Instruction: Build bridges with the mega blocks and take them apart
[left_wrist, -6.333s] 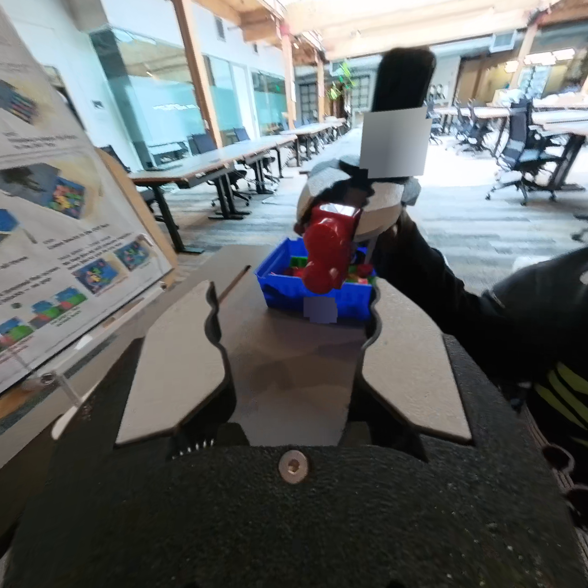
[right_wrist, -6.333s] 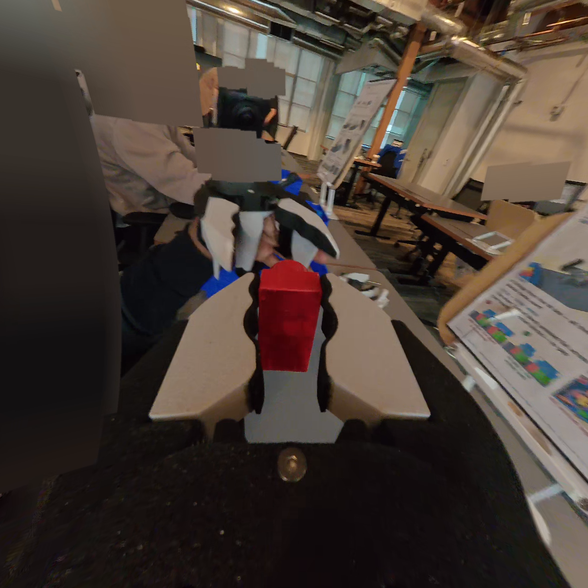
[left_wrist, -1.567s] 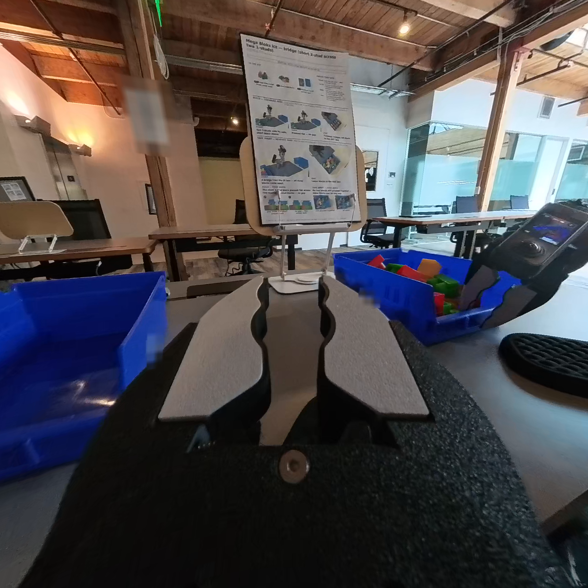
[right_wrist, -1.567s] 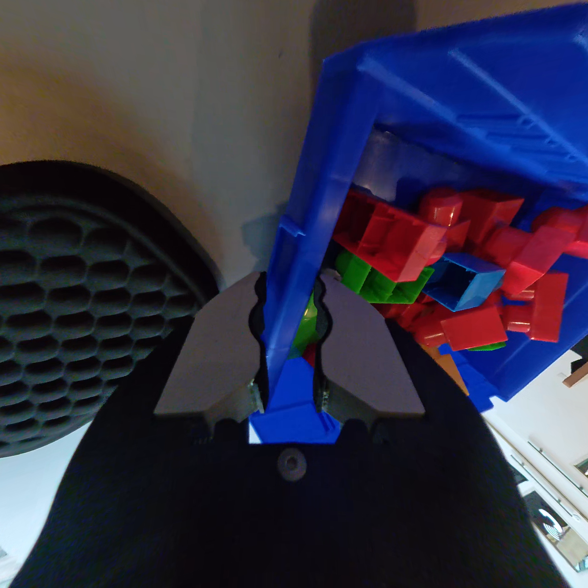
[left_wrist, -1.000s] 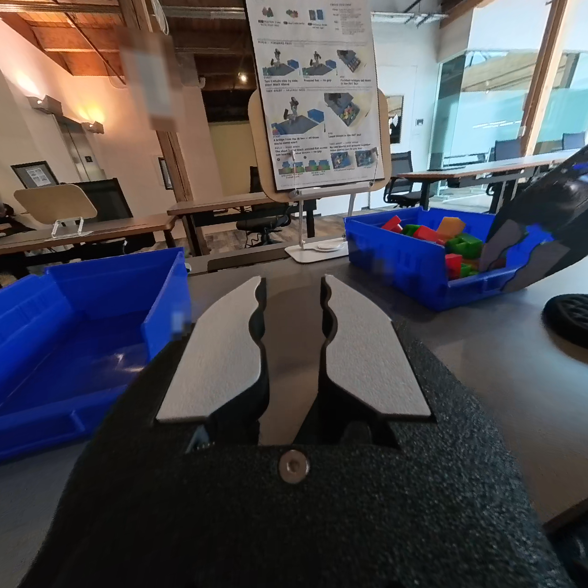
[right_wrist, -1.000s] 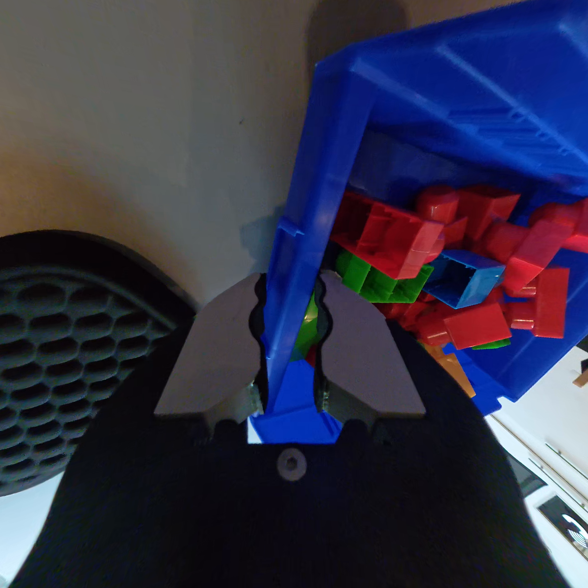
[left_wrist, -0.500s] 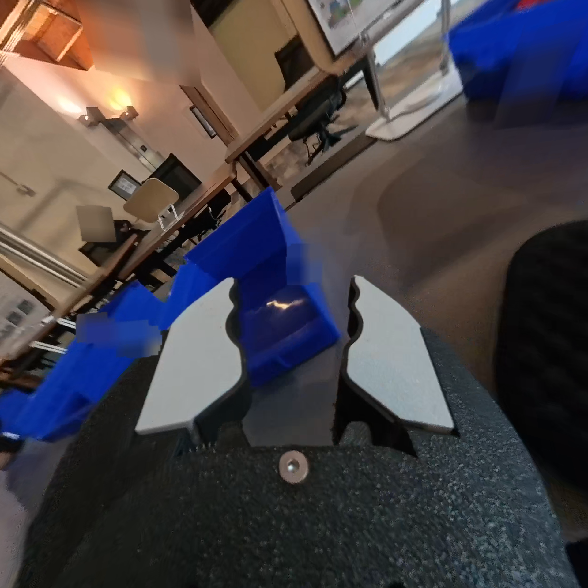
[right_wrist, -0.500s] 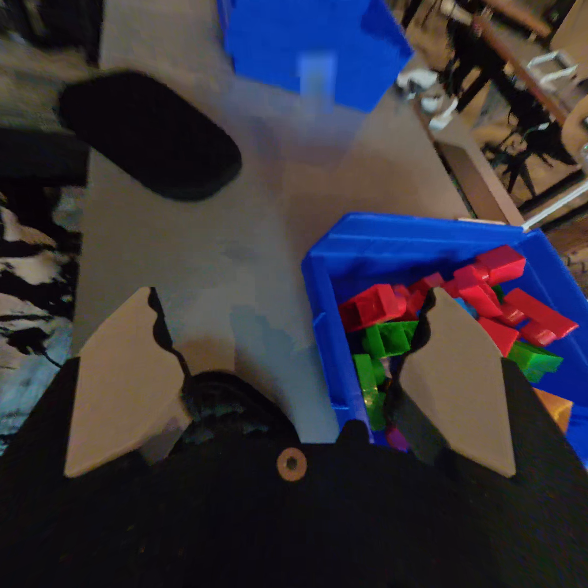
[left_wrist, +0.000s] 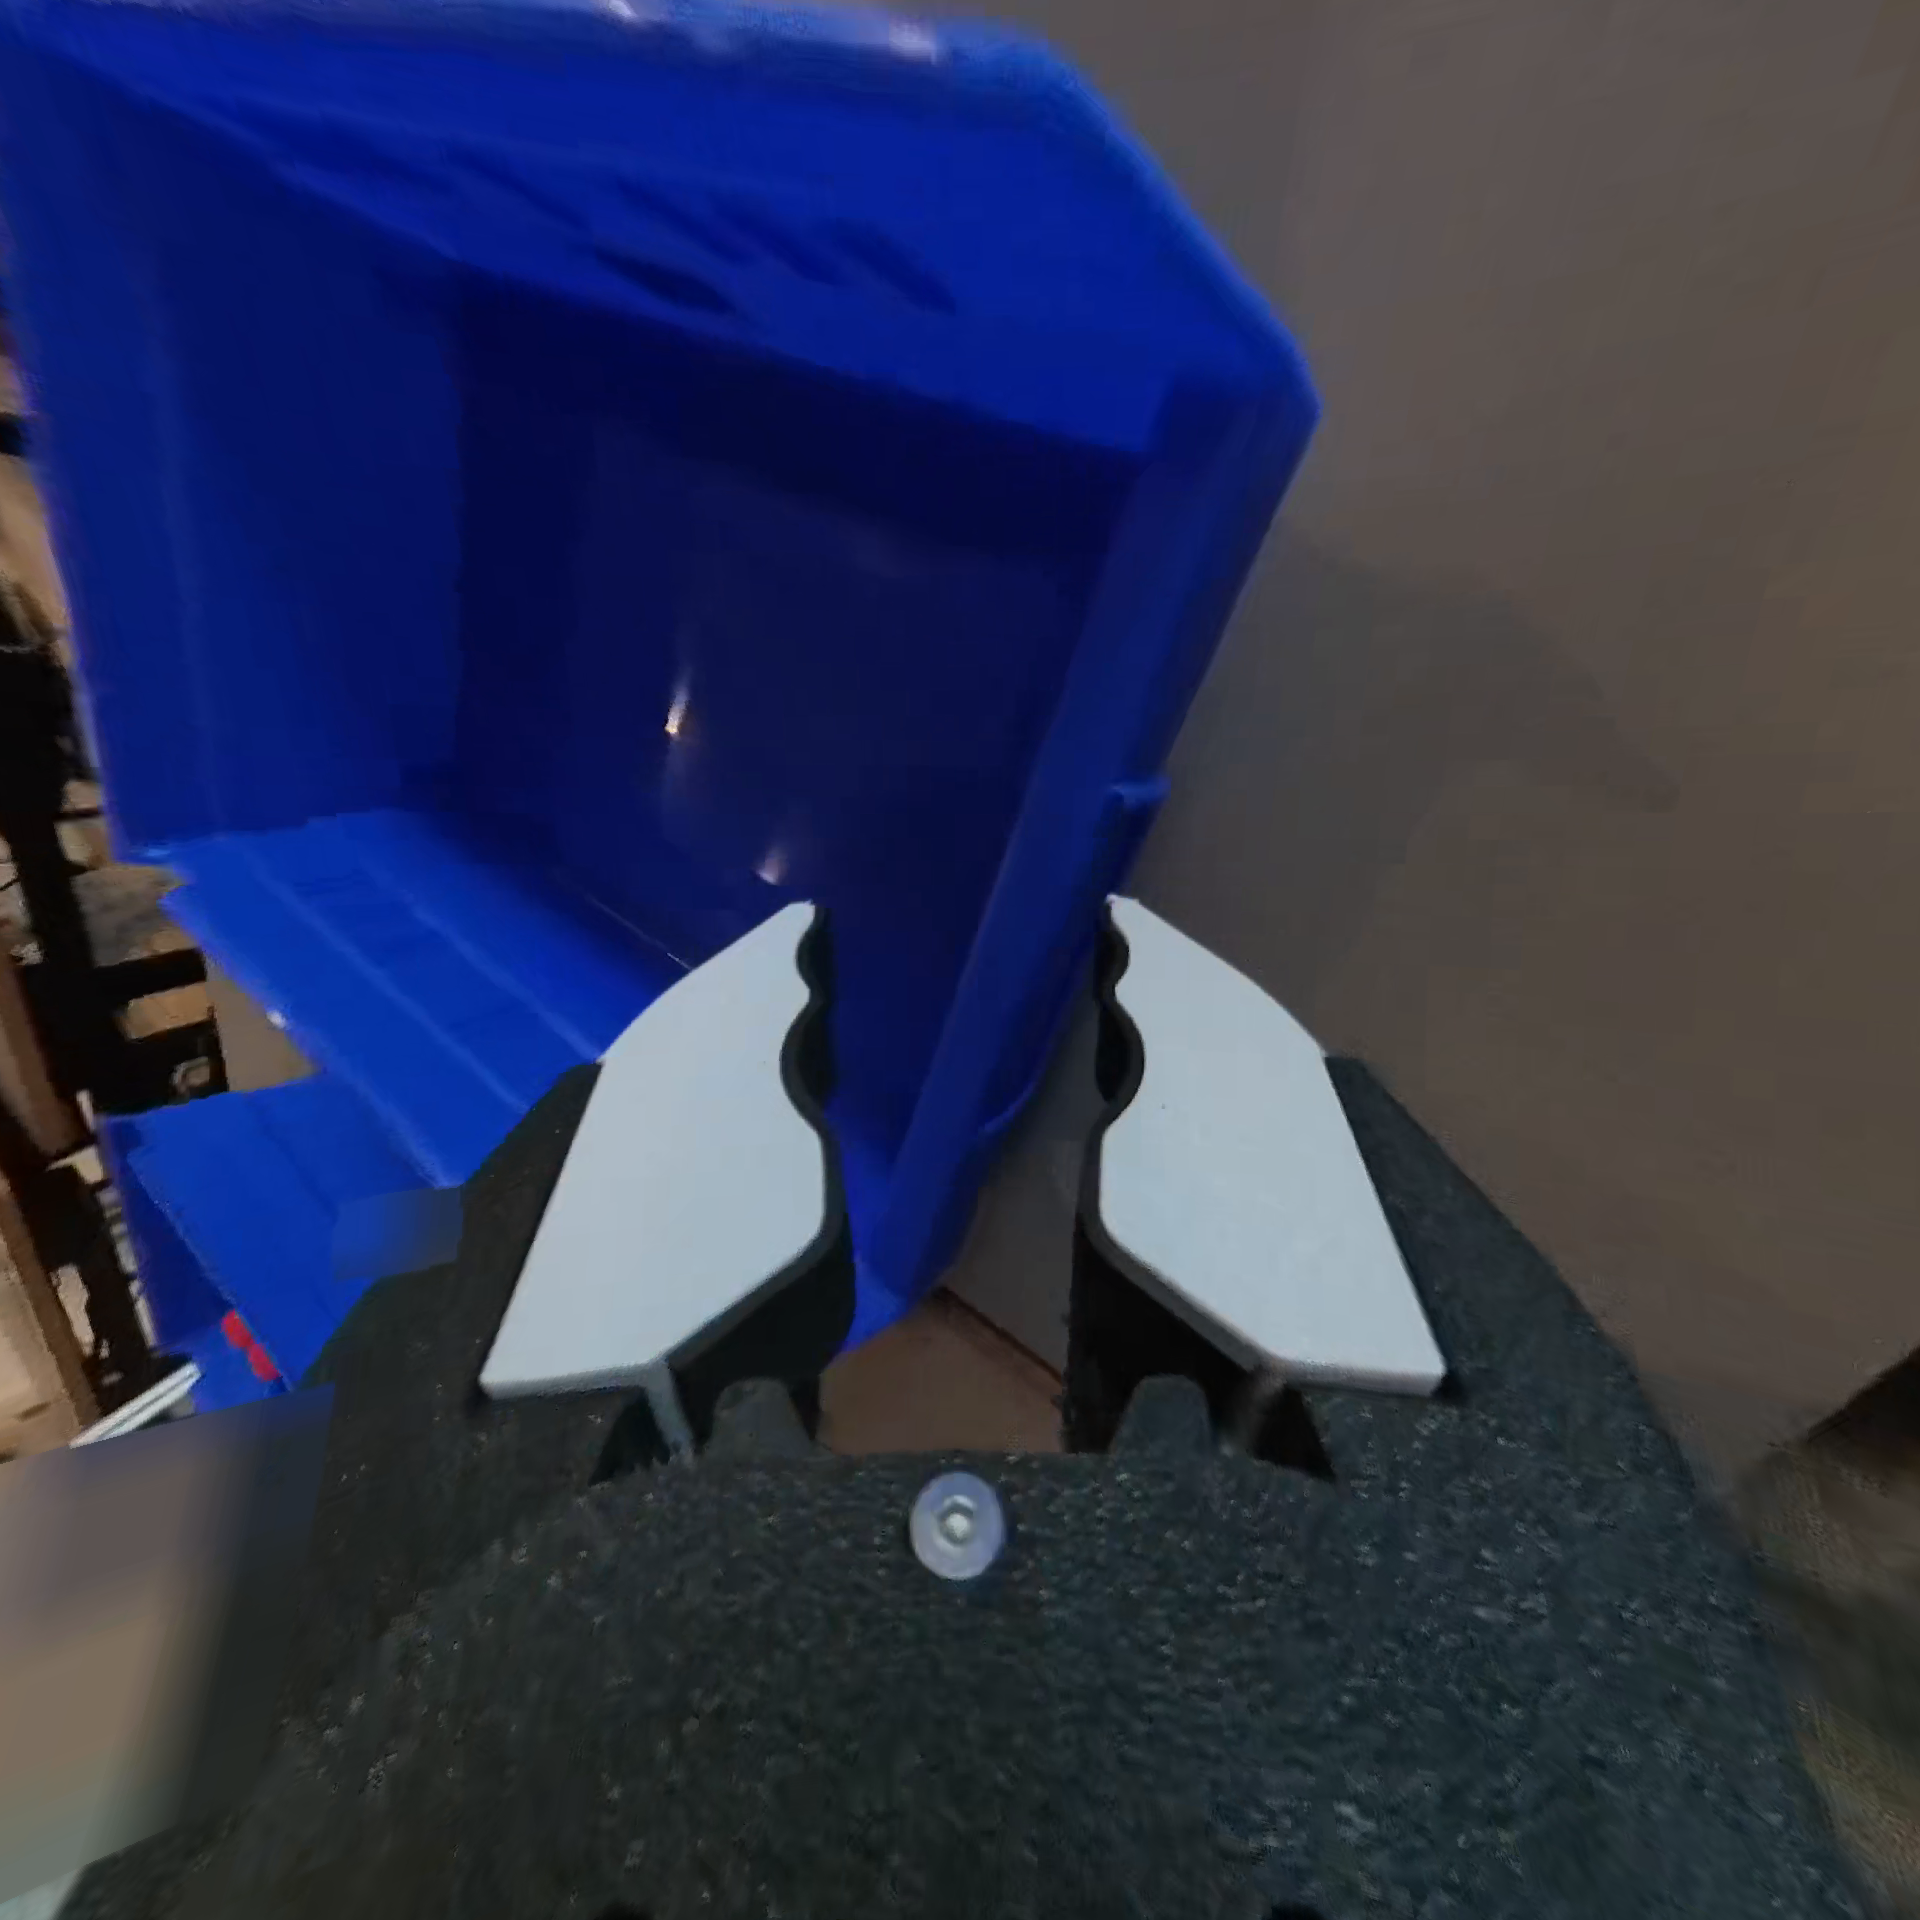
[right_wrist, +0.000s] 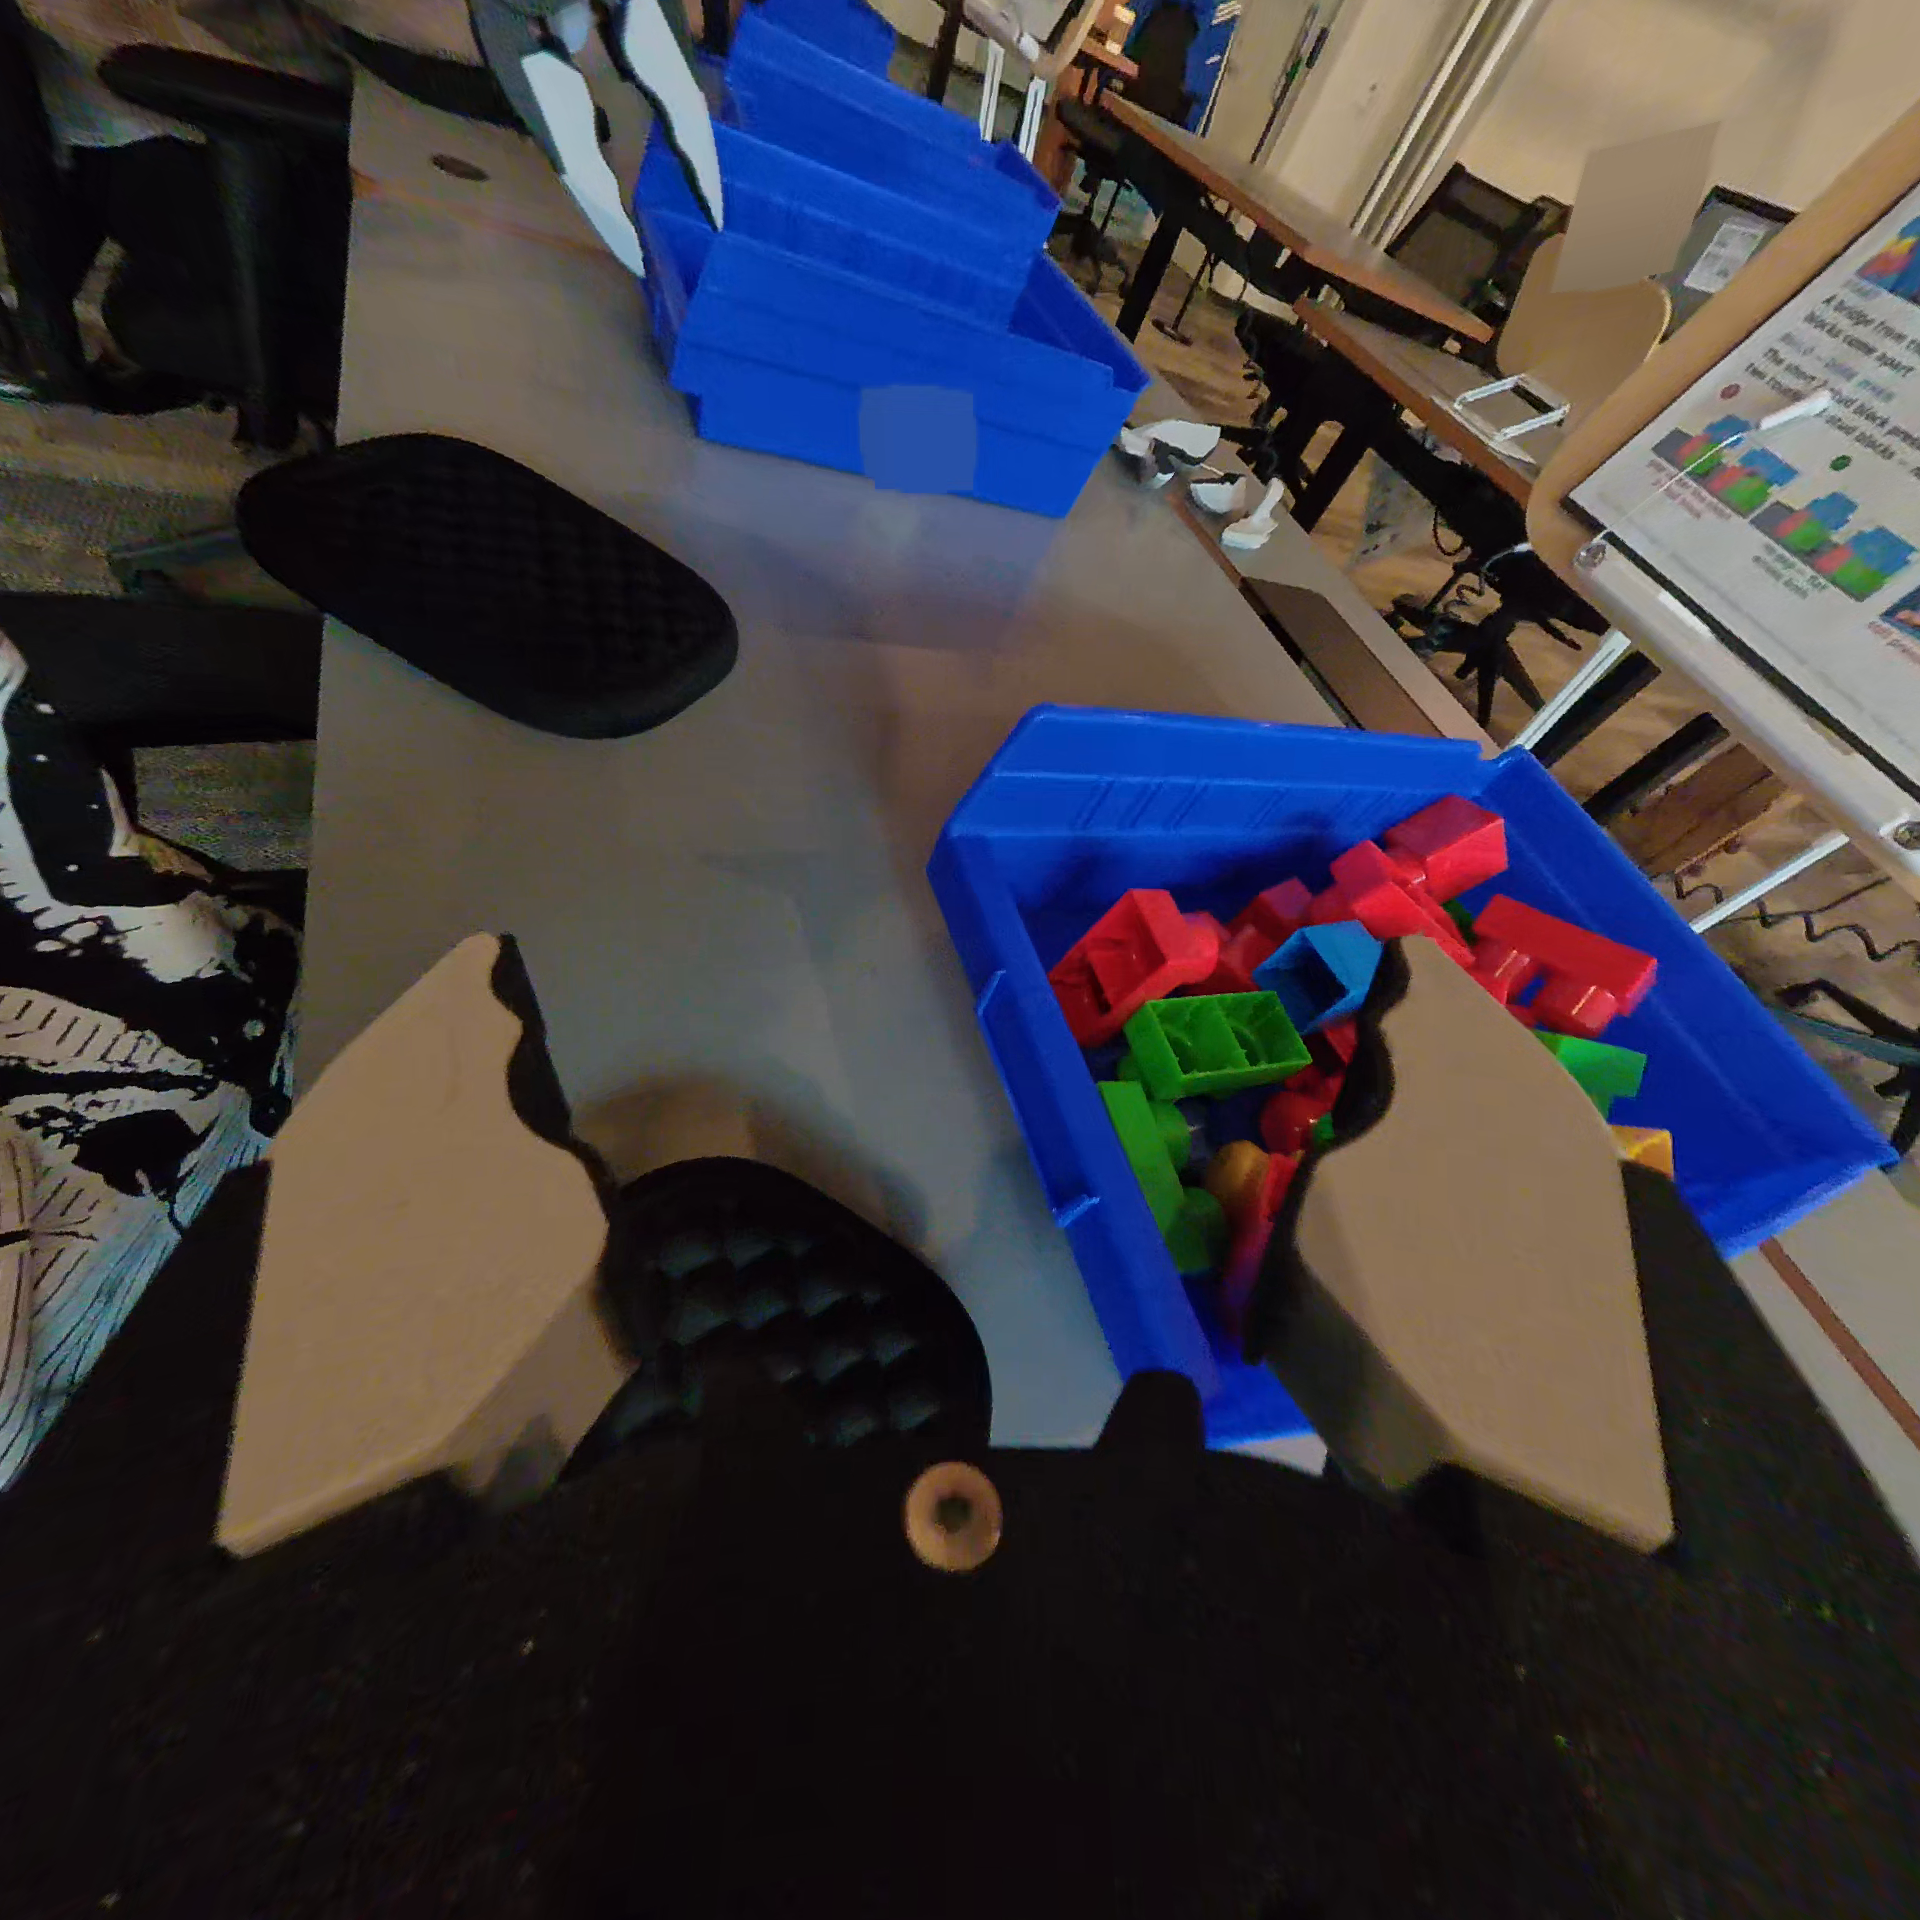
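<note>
The grey table (right_wrist: 644, 852) fills the right wrist view. On it sit an empty blue bin (right_wrist: 883, 312) far off, a black mat (right_wrist: 488, 582), and a near blue bin (right_wrist: 1195, 790) full of red, green and blue mega blocks (right_wrist: 1216, 1029). The left wrist view shows only the empty bin, very close.

The left gripper (left_wrist: 961, 1039) points down with its jaws partly apart on both sides of that bin's wall, not squeezing it. The right gripper (right_wrist: 956, 1174) hangs above the table, jaws spread wide, holding nothing.
</note>
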